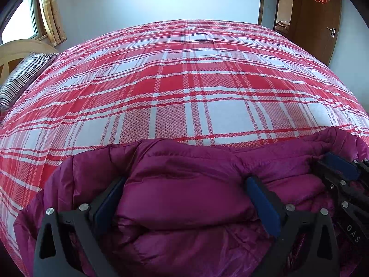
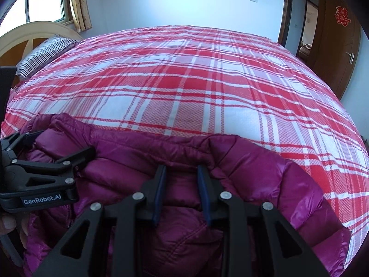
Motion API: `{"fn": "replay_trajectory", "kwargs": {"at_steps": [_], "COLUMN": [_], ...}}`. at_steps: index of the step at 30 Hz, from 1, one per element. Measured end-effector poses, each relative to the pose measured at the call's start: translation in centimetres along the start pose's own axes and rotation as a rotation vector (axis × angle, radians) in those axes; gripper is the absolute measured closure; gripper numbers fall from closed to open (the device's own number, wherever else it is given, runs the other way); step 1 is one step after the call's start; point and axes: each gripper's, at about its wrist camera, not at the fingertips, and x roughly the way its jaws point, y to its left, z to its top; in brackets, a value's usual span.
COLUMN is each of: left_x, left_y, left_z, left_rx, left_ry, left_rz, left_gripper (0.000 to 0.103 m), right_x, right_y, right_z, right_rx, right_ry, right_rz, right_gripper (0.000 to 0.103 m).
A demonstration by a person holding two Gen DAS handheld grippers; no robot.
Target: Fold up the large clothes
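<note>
A magenta puffer jacket [image 1: 189, 207] lies bunched at the near edge of a bed under a red and white plaid sheet [image 1: 180, 80]. In the left wrist view my left gripper [image 1: 184, 182] has its jaws wide, and a thick padded fold bulges between the blue pads, which press on it. My right gripper [image 1: 346, 173] shows at the far right of that view, down on the jacket. In the right wrist view my right gripper [image 2: 181, 173] has its jaws narrow, pinching a fold near the jacket's [image 2: 242, 173] far edge. My left gripper [image 2: 57, 143] sits to its left on the same garment.
A striped pillow [image 1: 25, 78] lies at the bed's left end against a curved wooden headboard [image 2: 30, 34]. A brown door [image 1: 318, 23] stands at the far right, a curtained window [image 2: 46, 4] at the far left. A person's fingertips [image 2: 9, 226] show by the left gripper's handle.
</note>
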Motion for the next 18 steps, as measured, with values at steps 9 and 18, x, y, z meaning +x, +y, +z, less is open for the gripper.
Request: {"fn": "replay_trajectory", "kwargs": {"at_steps": [9,18], "left_x": [-0.04,-0.20], "left_y": [-0.10,-0.29], "left_z": [0.00,0.24], "left_rx": [0.000,0.006], "left_ry": [0.000,0.011], "left_rz": [0.001,0.011], "left_gripper": [0.001,0.001], "right_x": [0.05,0.05], "right_y": [-0.09,-0.20], "right_z": [0.05,0.17], "right_rx": [0.006,0.011], "right_ry": [-0.001,-0.001], "right_rz": [0.007,0.015], "right_gripper": [0.072,0.072]}}
